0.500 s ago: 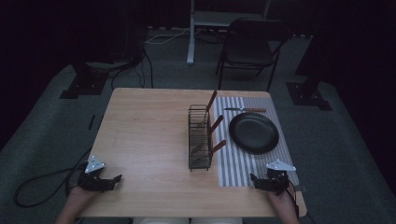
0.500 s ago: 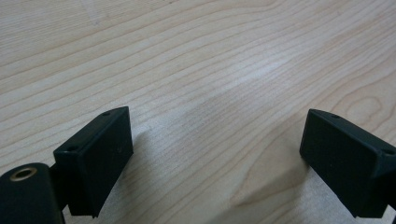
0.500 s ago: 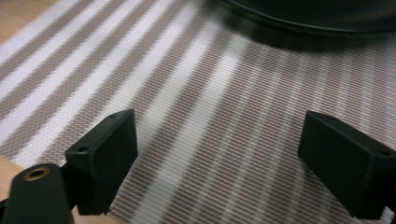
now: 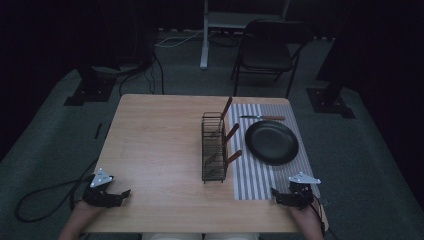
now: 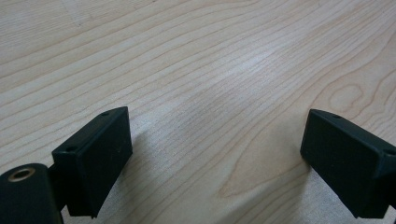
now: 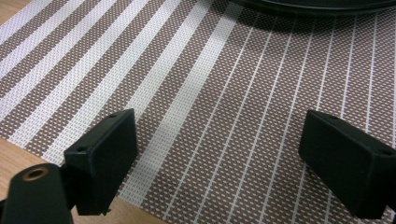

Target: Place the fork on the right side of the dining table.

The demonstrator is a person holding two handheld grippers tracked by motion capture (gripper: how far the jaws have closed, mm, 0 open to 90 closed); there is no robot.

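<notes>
A black wire rack stands upright mid-table with three wooden-handled utensils in it. Right of it a striped placemat carries a black plate and, beyond the plate, a knife with a wooden handle. My left gripper rests open at the table's front left corner, its jaws wide over bare wood. My right gripper rests open at the front right, over the placemat's near edge, with the plate's rim just ahead. Nothing is between either pair of jaws.
The wooden table has a broad bare left half. A folding chair and a white stand sit on the carpet beyond the far edge. A cable trails off the left gripper onto the floor.
</notes>
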